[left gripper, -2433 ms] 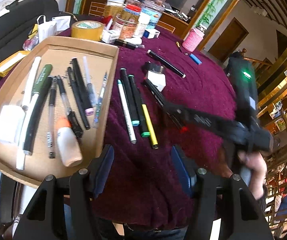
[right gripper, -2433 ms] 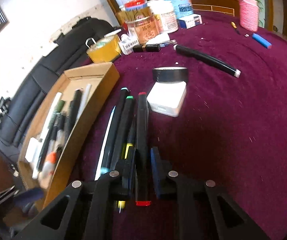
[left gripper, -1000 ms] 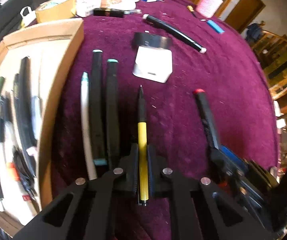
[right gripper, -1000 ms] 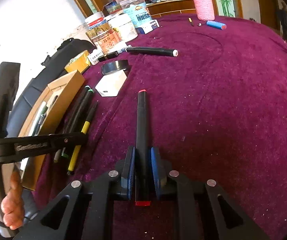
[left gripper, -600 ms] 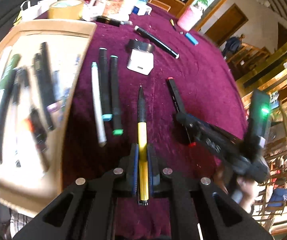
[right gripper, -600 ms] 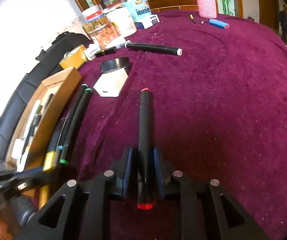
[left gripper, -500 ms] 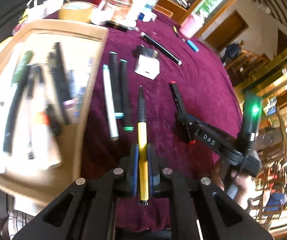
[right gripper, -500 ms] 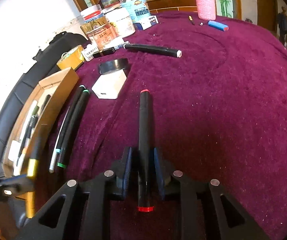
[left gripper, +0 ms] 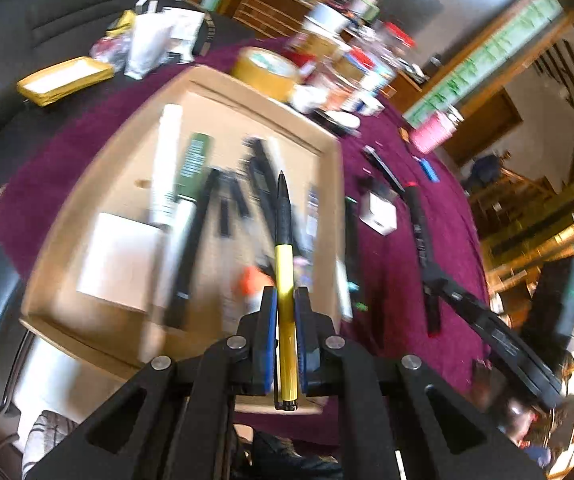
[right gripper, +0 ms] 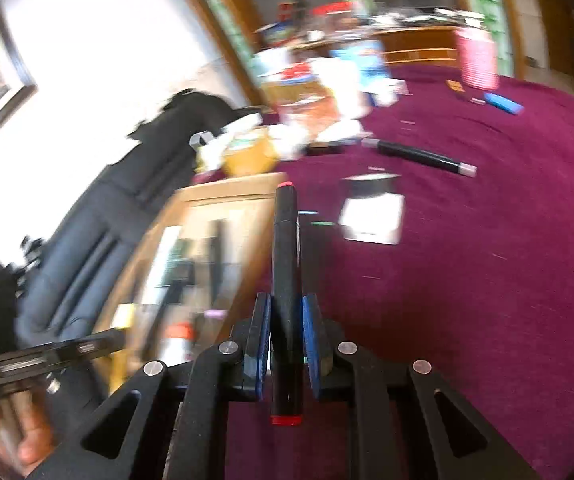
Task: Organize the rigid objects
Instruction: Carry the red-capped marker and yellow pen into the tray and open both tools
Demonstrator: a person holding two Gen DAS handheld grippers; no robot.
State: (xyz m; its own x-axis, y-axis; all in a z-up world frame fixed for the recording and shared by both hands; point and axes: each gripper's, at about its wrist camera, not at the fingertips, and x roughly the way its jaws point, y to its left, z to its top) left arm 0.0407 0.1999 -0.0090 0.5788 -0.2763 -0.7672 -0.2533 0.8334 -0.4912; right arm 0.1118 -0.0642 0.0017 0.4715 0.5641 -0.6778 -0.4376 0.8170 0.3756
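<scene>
A yellow-and-black pen (left gripper: 286, 276) is being gripped by the left gripper (left gripper: 286, 312) above the cardboard tray (left gripper: 223, 92); a red-capped black marker (right gripper: 285, 280) is being clamped by the right gripper (right gripper: 285, 320).

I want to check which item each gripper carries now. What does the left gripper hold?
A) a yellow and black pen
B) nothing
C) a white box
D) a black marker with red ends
A: the left gripper is shut on the yellow and black pen, above the cardboard tray.
</scene>
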